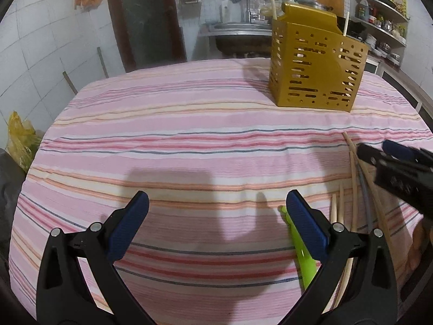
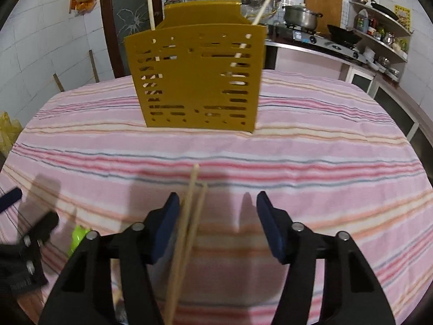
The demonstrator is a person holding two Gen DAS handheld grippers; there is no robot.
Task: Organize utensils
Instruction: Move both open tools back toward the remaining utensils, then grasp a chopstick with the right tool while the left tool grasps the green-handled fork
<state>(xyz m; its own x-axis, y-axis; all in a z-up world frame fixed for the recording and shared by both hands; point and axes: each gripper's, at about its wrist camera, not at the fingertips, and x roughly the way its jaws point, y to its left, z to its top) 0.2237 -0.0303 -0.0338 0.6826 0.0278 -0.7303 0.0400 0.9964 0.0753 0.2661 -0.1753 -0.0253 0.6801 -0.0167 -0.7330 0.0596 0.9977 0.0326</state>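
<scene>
the right gripper point(image 2: 217, 222) is hanging low over the striped tablecloth point(image 2: 311, 162) with its jaws standing partly apart; two wooden chopsticks point(image 2: 189, 216) are lying between them, hugging the left pad point(image 2: 165, 224), while the right pad is sitting clear of them, so nothing is getting squeezed as far as i can see; the sticks are running long-ways away from the camera, tips pointing up toward the mustard utensil holder point(image 2: 194, 75) at the far side of the table; that holder is standing upright with a couple of sticks already poking out the top; the left gripper point(image 1: 216, 216) is hovering with its jaws spread wide and nothing between them; a lime green utensil point(image 1: 300, 252) is lying just behind its right finger, long axis running toward the camera; more chopsticks point(image 1: 354, 189) are lying loose on the cloth to the right of it, fanned out and pointing roughly the same way.
</scene>
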